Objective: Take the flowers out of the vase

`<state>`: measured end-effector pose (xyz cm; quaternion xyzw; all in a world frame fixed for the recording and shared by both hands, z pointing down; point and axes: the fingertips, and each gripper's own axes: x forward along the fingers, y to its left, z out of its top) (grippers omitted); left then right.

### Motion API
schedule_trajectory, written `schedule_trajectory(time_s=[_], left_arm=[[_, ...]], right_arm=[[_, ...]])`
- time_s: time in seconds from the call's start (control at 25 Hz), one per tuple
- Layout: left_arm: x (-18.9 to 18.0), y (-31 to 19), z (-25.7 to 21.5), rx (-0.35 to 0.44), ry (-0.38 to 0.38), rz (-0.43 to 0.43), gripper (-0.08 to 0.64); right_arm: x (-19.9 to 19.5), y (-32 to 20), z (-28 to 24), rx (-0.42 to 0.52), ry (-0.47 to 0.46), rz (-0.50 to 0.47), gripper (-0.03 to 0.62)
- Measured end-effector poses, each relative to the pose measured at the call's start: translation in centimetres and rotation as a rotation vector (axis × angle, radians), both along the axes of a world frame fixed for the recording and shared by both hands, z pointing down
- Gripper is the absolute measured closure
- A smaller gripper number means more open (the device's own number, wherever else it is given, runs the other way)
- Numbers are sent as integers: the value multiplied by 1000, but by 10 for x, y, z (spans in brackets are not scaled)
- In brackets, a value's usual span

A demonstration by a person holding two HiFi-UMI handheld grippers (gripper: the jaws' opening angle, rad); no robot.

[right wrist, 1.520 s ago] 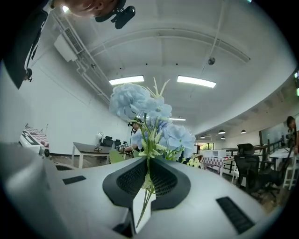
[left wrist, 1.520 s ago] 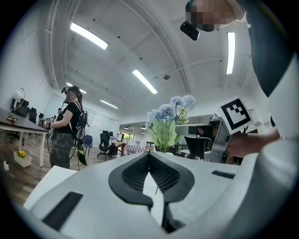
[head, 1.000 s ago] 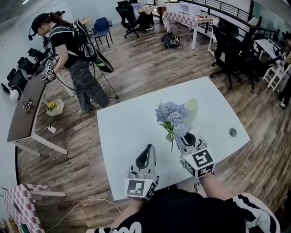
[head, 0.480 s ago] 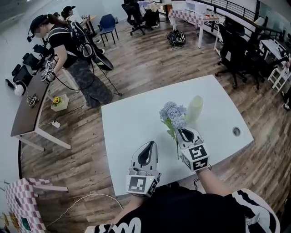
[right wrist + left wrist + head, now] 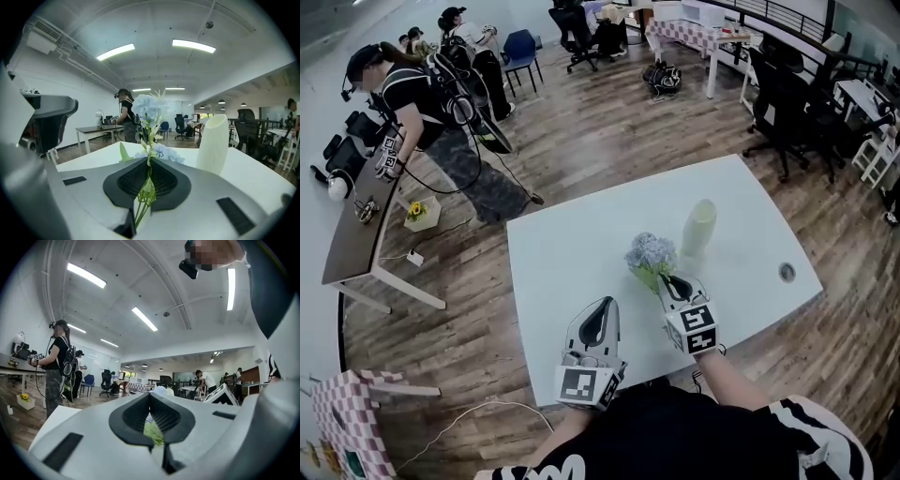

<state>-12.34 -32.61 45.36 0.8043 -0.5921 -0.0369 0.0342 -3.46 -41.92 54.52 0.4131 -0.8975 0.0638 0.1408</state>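
The flowers are pinched by the stems in the right hand-held gripper over the counter, with the vase stood just beyond. The left hand-held gripper is pressed together alongside.

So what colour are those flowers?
The flowers are pale blue with green stems, clearest in the right gripper view.

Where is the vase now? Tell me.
In the head view the vase stands upright on the white table, right of centre, just beyond the flowers held in the right tool.
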Motion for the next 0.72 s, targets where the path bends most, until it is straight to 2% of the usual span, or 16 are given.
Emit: schedule_trajectory(time_s=[0.24,0.72], left_arm=[[4,0,1,-8,-1,7,555],[6,-1,-2,-8,22,6,555]], right_arm=[[1,3,19,-50,3,3,563],[5,3,31,-87,28,-11,561]])
